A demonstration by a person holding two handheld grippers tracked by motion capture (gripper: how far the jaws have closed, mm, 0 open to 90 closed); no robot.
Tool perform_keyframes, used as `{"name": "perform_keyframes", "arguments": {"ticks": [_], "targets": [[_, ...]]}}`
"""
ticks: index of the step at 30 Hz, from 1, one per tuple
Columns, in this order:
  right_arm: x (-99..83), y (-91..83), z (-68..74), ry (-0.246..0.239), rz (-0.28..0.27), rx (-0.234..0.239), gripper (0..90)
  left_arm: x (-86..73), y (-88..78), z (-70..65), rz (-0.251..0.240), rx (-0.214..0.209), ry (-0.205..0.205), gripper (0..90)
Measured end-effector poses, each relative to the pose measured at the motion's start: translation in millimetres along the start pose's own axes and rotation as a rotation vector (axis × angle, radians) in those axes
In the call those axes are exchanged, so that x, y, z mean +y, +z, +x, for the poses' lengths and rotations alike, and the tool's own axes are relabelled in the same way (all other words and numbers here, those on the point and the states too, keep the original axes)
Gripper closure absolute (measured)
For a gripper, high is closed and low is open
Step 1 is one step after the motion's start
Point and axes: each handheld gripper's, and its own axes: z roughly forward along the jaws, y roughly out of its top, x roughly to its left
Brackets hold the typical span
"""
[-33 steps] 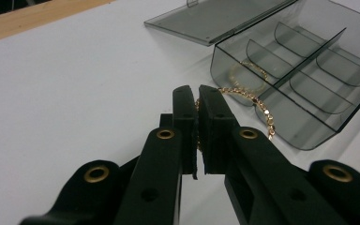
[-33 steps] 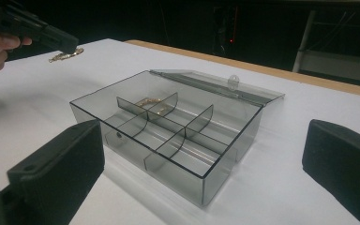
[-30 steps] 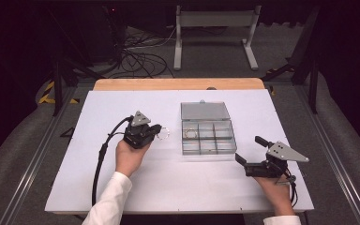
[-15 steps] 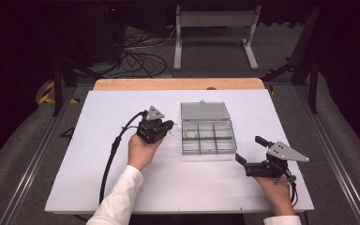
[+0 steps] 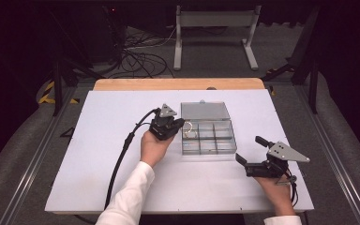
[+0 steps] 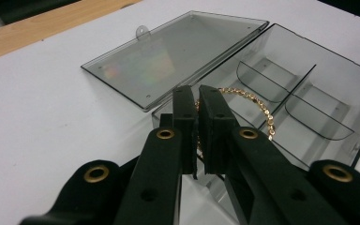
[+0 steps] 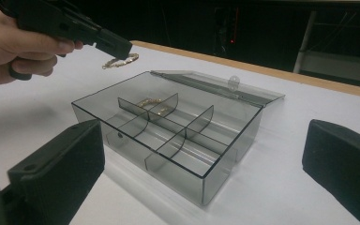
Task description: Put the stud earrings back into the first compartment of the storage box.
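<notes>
On white table [image 5: 98, 154], left gripper [image 6: 198, 110] hides bracelet's [image 6: 255, 101] pinched part.

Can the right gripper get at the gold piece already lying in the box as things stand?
Probably yes. The right gripper stands open beside the box, whose lid lies folded back. The gold piece sits in a far compartment, so dividers and the left gripper overhead could crowd it.

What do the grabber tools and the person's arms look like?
Both grippers, left gripper and right gripper, are black with two blocky jaws and brass rivets. Each carries a grey three-cornered plate. A thick black cable trails from the left one. The person wears white sleeves.
</notes>
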Motion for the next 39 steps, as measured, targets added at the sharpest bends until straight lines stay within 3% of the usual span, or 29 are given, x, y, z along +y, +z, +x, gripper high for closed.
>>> {"name": "perform_keyframes", "arguments": {"ticks": [13, 30, 31, 34, 39], "targets": [[0.1, -0.7, -0.2, -0.006, 0.002, -0.004, 0.0, -1.0, 20.9, -1.3, 0.006, 0.019, -0.019, 86.2], [-0.1, -1.5, -1.4, -0.005, 0.000, -0.005, 0.0, -4.8, 35.1, -4.8, 0.026, 0.035, 0.005, 85.1], [-0.1, -1.4, -1.4, -0.005, 0.000, -0.004, 0.0, -4.8, 35.4, -5.4, 0.026, 0.041, 0.000, 82.6], [-0.3, -1.3, -1.3, -0.006, 0.001, -0.001, 0.0, -3.4, 33.8, -5.0, 0.016, 0.039, -0.019, 61.8], [-0.6, -1.5, -2.1, -0.005, 0.002, -0.003, 0.0, -0.4, 27.0, -2.4, -0.018, 0.019, -0.042, 44.1]]}}
